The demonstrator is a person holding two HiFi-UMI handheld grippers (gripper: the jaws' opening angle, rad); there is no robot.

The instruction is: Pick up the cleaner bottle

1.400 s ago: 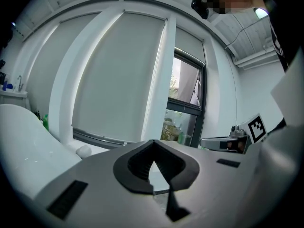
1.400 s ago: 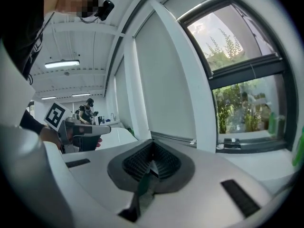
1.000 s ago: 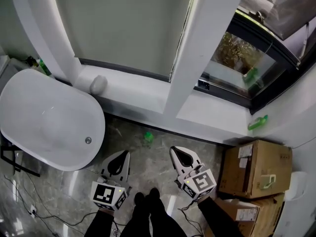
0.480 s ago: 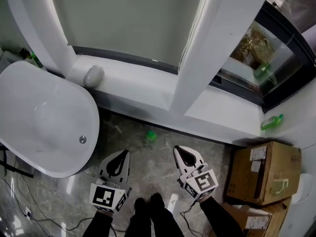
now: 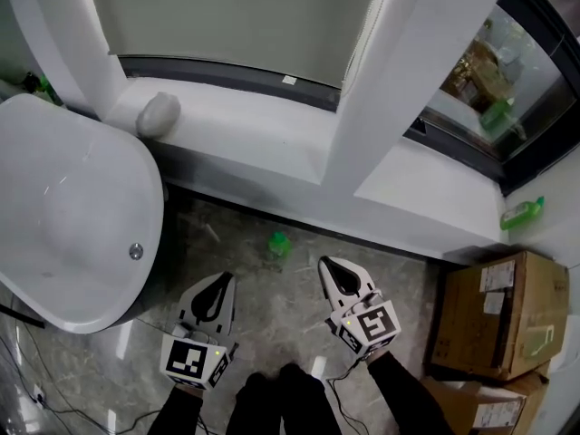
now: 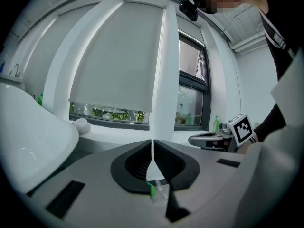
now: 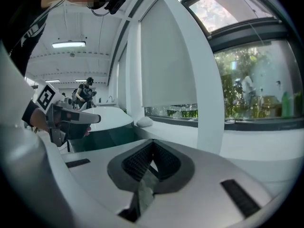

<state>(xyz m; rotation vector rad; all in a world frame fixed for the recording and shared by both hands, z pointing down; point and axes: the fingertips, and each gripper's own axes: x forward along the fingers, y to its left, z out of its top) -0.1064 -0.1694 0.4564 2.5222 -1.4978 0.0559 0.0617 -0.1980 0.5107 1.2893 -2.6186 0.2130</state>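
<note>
Floor: grey marble tiles [image 5: 272, 315] underfoot, white bathtub [image 5: 63, 216] to the left, white window sill [image 5: 263, 139] running across ahead.
Cleaner bottle: the cleaner bottle [image 5: 277, 246], clear with a green top, stands on the tiles just below the sill, ahead of both tongs and roughly between their lines; the left gripper view catches it low down beneath the jaws [image 6: 156, 192].
Left gripper: the left gripper [image 5: 222, 282] is low over the floor, jaws pressed together, nothing between them, well short of the bottle.
Right gripper: the right gripper [image 5: 326, 265] is level with its partner, tips meeting, carrying nothing, closer to the bottle but apart from it.
Sill: a rounded white lump [image 5: 159, 114] near the tub end; a second green bottle [image 5: 523, 212] far right.
Right side: cardboard boxes [image 5: 503, 311] stacked by the wall.
</note>
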